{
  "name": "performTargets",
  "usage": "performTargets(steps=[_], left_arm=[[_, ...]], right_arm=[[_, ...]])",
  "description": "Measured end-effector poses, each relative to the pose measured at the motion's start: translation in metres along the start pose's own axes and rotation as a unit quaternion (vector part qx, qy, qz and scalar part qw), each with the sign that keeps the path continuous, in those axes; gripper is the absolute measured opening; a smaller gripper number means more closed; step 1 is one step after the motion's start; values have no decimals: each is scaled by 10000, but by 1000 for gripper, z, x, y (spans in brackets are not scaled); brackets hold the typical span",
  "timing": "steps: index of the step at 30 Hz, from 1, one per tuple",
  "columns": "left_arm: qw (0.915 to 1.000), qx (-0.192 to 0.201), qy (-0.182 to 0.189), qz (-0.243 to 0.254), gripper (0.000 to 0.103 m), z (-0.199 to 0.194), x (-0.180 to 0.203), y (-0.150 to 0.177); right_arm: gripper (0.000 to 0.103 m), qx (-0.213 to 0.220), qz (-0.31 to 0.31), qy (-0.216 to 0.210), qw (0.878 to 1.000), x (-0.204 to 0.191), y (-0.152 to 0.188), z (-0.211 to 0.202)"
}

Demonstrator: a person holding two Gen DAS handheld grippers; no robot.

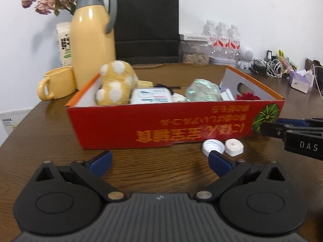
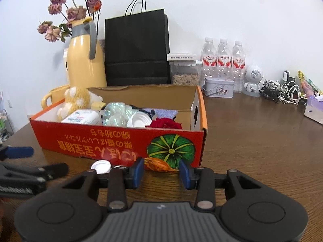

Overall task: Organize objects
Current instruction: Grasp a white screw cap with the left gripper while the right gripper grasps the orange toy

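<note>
Just ahead of the left gripper [image 1: 159,161], wide open and empty, two white caps [image 1: 223,146] lie on the bench [image 1: 50,141] near its right finger; right gripper [image 2: 161,173], half-open and empty, is farther.

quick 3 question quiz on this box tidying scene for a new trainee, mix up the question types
1. True or false: the yellow plush toy lies inside the red cardboard box.
2. Multiple choice: where are the two small white caps? A) inside the box B) on the table in front of the box C) held in the left gripper
3. Fill in: the right gripper has its fingers apart and holds ____.

Key
1. True. It rests at the box's left end, beside the yellow jug, which stands outside.
2. B. They sit on the wooden table, near the left gripper's right finger.
3. Nothing.
</note>
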State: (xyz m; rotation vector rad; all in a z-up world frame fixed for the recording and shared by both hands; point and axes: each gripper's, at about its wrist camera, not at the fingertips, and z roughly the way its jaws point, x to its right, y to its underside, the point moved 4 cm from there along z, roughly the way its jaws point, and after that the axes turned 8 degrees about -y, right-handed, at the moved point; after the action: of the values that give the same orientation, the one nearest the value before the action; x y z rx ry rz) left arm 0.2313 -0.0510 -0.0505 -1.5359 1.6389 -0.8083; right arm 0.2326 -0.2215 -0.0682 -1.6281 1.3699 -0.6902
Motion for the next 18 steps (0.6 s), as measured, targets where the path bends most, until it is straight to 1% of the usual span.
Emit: performTargets(steps=[6,10,13,15,17,18], left_arm=[[9998,-104,127,79,103,9,24,-5],[9997,-181,146,124,94,15,35,-7],[9995,-239,135,177,81,18,42,-8],[9994,-268,144,187,80,20,46,-9],[9994,-276,113,195,73,21,48,-10],[9993,-292,110,188,73,22,49,-10]], right_arm=[[37,159,27,-49,9999,5,-2,-9],[37,220,33,-93,9997,7,-2,-13],[37,265,22,-120,9996,8,-2,-16],[37,286,16,-139,9995,8,-2,-17],[37,296,-5,-160,9994,8,-2,-17],[37,300,-16,-171,9994,7,-2,-17]])
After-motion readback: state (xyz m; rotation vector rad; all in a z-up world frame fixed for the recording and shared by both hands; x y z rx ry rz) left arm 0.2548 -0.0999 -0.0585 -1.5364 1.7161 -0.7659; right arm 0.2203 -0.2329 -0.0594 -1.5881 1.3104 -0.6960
